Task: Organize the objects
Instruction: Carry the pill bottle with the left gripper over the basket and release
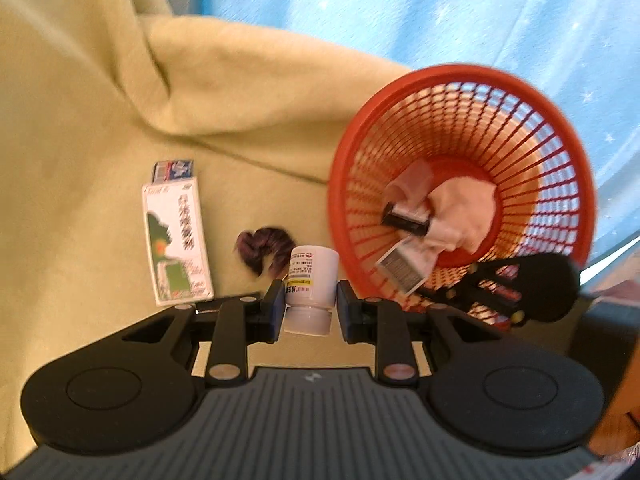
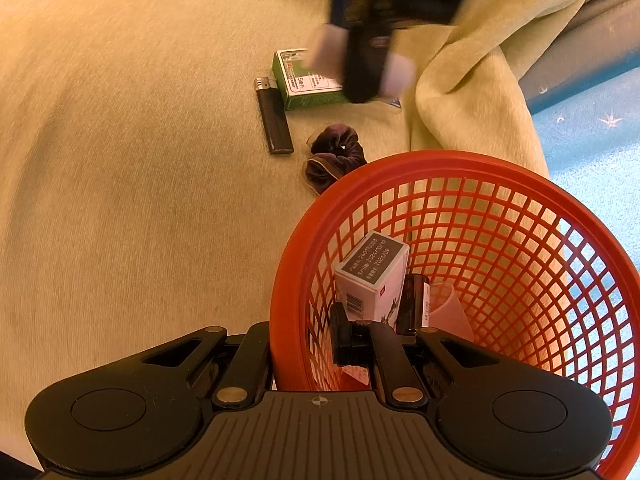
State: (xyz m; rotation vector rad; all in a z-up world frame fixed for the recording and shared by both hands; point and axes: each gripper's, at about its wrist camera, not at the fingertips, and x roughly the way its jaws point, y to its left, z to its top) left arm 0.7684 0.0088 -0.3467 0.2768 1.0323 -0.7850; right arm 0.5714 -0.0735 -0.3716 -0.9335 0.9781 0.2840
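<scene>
left gripper [image 1: 308, 304] fingers spread around white pill bottle [image 1: 310, 286], not yet clamped: close squarely on label before lifting toward red basket [image 1: 560, 128]. right gripper [image 2: 304, 344] fingers pinching basket rim, steadying it.

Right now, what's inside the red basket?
Inside the red basket: a white box with a grey printed end, a dark brown bottle, and a crumpled white cloth or paper. Whatever lies beneath these is covered. The right gripper clamps the rim.
</scene>
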